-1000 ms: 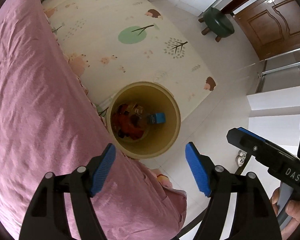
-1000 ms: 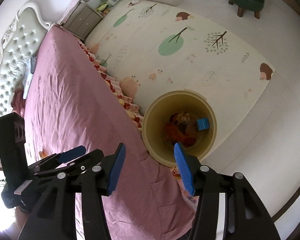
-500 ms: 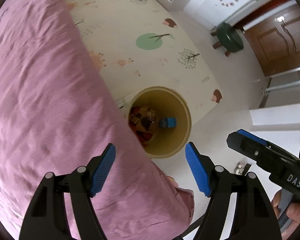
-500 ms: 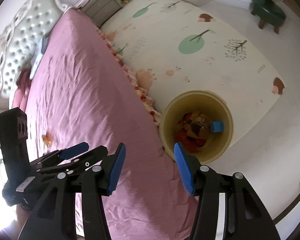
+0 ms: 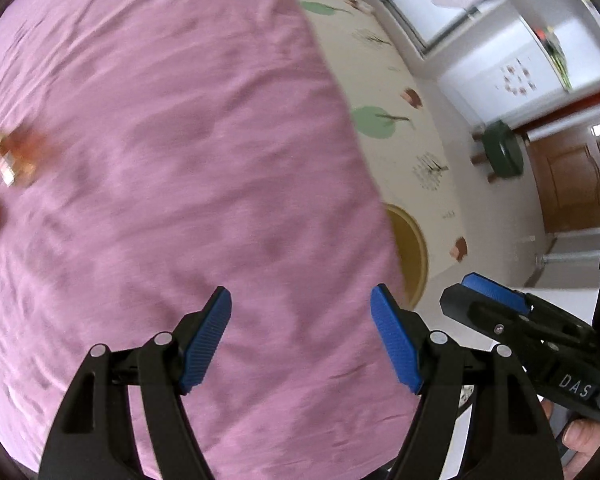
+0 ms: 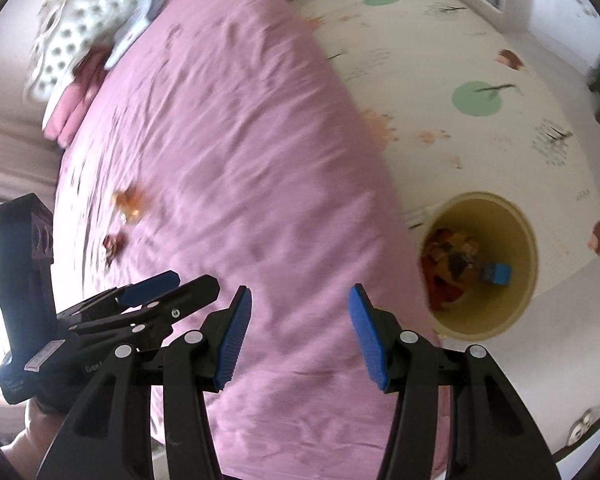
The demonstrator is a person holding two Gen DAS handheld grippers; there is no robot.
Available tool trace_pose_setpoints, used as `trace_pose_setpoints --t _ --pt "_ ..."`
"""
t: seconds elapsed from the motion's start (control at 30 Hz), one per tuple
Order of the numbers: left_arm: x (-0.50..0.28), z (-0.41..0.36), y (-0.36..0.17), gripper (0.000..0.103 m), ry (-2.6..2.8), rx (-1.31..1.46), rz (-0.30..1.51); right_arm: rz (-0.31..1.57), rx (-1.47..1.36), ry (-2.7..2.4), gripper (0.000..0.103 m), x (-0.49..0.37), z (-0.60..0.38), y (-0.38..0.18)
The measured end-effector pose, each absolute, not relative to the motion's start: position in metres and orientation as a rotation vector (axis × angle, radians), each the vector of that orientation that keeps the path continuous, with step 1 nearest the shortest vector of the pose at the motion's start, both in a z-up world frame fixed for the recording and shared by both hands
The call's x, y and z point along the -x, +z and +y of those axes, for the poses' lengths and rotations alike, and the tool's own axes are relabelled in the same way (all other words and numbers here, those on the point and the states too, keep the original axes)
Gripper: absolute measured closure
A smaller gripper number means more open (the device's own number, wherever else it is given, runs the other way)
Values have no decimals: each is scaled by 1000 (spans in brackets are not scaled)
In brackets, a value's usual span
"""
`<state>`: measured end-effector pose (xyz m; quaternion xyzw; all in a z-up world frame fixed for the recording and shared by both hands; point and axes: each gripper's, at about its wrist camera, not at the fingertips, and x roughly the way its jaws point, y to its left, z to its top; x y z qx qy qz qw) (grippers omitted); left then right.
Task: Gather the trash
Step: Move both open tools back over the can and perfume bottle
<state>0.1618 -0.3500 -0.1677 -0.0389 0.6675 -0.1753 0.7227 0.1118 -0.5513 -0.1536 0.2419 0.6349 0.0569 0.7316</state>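
Wrappers on the pink bedspread (image 6: pixel 260 140): orange wrapper (image 6: pixel 129 202) and dark red wrapper (image 6: pixel 114 245), crumpled, too blurred to give a long axis, lying just apart at far left. Left gripper (image 5: pixel 300 340) jaws wide apart, empty, pointed down over the near bed edge. Right gripper (image 6: pixel 296 336) jaws partly open, empty, beside it. Yellow trash bin (image 6: pixel 528 280) on the floor right of the bed, holding scraps and a blue box (image 6: pixel 498 273). Since a second ago: shifted from above the bin to over the bed; both wrappers newly visible.
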Motion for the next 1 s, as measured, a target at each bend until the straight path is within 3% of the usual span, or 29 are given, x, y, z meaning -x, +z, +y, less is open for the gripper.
trace_pose_setpoints --t 0.4,1.0 --pt "-171 -195 -169 31 -158 247 1447 1465 -374 329 52 -163 -411 -160" --pt "-231 -39 -198 27 63 241 1415 1505 -227 512 53 -265 -261 -191"
